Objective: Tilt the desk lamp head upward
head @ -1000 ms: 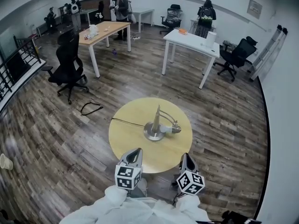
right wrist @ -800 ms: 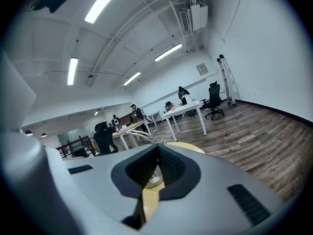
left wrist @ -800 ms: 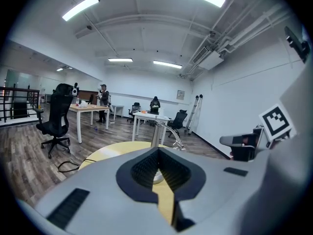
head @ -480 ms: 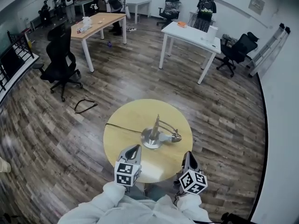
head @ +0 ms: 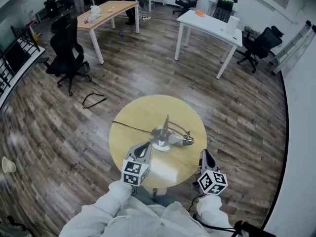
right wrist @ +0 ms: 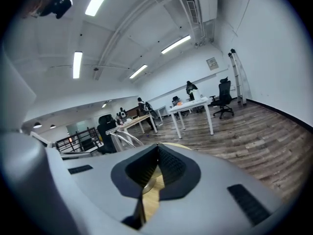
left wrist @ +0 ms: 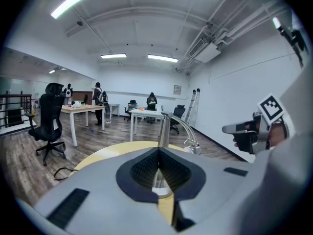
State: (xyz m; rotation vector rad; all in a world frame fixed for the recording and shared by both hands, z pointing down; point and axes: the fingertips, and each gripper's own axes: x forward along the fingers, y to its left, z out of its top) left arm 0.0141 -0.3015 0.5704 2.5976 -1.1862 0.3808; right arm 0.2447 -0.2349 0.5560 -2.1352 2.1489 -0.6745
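Observation:
A silver desk lamp stands on the round yellow table (head: 143,110): its disc base (head: 159,141), upright post (head: 166,125) and head (head: 186,141), which lies low and points right. My left gripper (head: 146,145) is shut and empty over the table's near edge, a short way in front of the base. My right gripper (head: 203,152) is shut and empty at the table's near right rim, below the head. In the left gripper view the lamp post (left wrist: 165,126) and head (left wrist: 196,150) rise just past the shut left gripper (left wrist: 158,151). The right gripper view shows the lamp's arm (right wrist: 122,140) left of the shut right gripper (right wrist: 157,146).
The lamp's black cable (head: 129,128) runs left off the table. A loose cable (head: 94,100) lies on the wood floor. A black office chair (head: 66,51), a wooden desk (head: 106,11) and a white desk (head: 210,26) stand farther back, with people beyond. A paper cup (head: 7,165) sits at left.
The view has moved forward toward the table. Both grippers have come closer to the lamp; the left one now reaches over the table's edge. Both jaws stayed shut.

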